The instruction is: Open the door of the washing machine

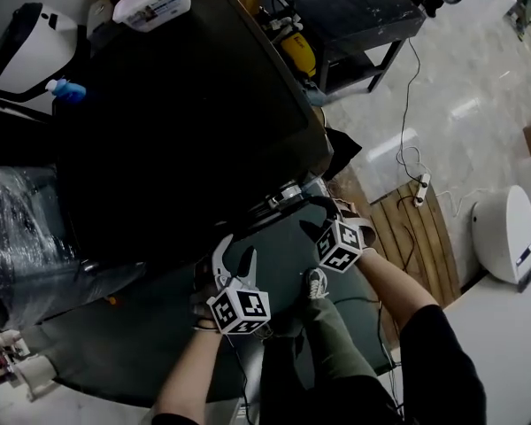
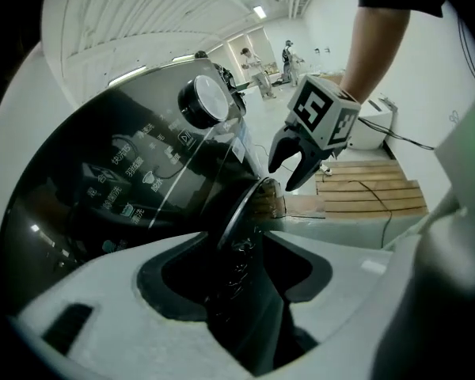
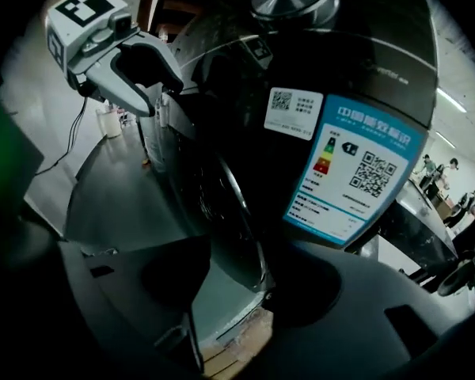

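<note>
**A:** As both tools hang before the washing machine (image 1: 186,104), what are they made of?

**B:** The left gripper (image 1: 234,257) has smooth, white, curved jaws. The right gripper (image 1: 311,218) has dark ones.

**A:** How wide do they stand?

**B:** Both are spread wide and grip nothing. The door (image 2: 241,220) rim shows between each pair, with no pad pressing on it.

**A:** And the door itself?

**B:** It is round, dark glass in a shiny chrome ring. It sits on the machine's front face, under the glossy black panel with its metal dial (image 2: 203,101). Whether it is ajar I cannot tell.

**A:** And farther off?

**B:** A blue-and-white label (image 3: 356,172) is stuck on the front. A grey mat (image 1: 115,343) lies at the machine's foot, and slatted wood (image 1: 416,237) lies beside it.
</note>
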{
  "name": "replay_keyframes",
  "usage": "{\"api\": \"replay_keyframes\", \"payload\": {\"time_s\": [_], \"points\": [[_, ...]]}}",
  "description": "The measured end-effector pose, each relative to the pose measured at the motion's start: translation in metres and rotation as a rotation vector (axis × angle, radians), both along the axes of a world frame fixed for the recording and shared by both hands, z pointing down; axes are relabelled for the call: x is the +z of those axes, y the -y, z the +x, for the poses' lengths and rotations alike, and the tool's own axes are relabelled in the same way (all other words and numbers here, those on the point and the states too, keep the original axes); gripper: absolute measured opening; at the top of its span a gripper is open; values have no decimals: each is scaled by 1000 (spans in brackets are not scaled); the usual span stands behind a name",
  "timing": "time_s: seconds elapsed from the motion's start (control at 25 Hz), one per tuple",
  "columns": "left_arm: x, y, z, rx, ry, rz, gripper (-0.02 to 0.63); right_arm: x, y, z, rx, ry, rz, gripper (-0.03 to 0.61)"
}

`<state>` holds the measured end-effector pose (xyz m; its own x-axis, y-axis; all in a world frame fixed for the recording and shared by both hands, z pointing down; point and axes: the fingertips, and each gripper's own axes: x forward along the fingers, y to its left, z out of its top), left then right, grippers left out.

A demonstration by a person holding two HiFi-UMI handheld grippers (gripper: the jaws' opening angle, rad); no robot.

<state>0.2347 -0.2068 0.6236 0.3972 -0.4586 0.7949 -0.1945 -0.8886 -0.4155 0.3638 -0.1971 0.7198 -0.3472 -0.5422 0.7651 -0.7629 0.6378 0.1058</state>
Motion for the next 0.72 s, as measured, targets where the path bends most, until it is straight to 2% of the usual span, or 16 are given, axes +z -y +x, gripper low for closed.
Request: {"api": "replay_keyframes", "payload": {"time_s": [0.24, 0.36, 0.56, 0.64, 0.72], "points": [[3, 3, 6, 61, 51, 45, 209, 16, 12, -11, -147, -75, 34, 238], [10, 7, 8, 67, 83, 37, 209, 22, 15, -13, -196, -100, 50, 198], [11, 12, 10, 55, 86, 69, 206, 28, 15, -13, -226, -130, 78, 171], [9, 16, 10, 46, 76, 90, 169, 25, 18, -13, -219, -130, 81, 167], [9, 17, 10, 36, 71, 88, 164, 23, 20, -13, -202, -126, 76, 167]]}}
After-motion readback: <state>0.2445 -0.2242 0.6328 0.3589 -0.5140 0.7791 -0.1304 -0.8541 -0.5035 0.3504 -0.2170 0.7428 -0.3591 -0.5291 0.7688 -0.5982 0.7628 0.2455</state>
